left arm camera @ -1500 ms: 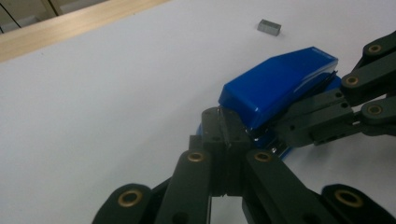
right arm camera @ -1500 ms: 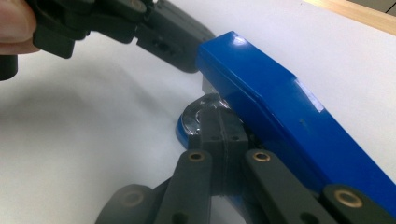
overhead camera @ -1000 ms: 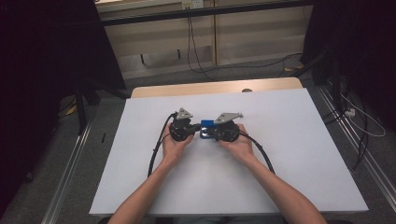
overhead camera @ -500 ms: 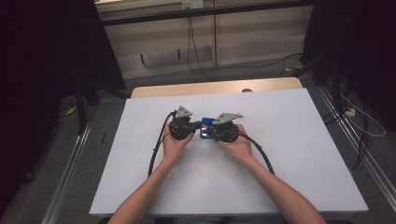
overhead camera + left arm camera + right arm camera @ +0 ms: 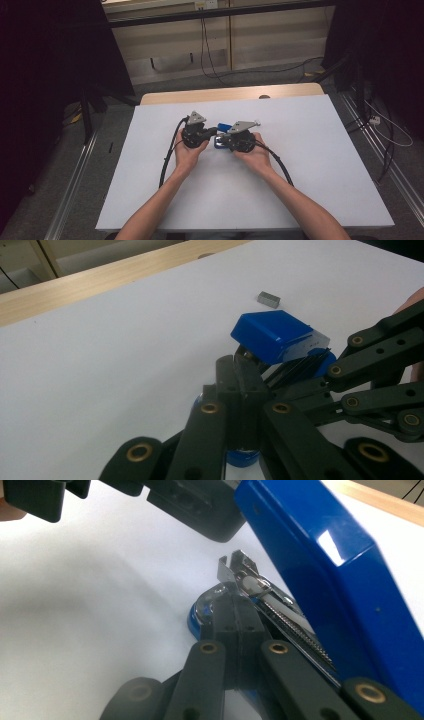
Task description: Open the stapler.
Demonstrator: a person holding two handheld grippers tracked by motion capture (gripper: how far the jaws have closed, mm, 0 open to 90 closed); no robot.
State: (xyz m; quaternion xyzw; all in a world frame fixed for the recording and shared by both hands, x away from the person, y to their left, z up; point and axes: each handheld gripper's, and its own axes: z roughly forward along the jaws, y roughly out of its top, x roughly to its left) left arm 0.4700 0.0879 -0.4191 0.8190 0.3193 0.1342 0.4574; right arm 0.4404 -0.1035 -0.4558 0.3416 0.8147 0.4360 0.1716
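No words or numbers can be read here. The blue stapler (image 5: 272, 335) has a small pale label on its side with tiny dark marks, but they are too blurry to read. The little grey block (image 5: 268, 299) on the white tabletop (image 5: 125, 350) has no writing I can make out

High view: overhead, from the person's side, looking forward and down on the counter (image 5: 310, 165). Gripper views: close, low over it. All three share the blue stapler (image 5: 223, 128) (image 5: 277, 335) (image 5: 330, 580).
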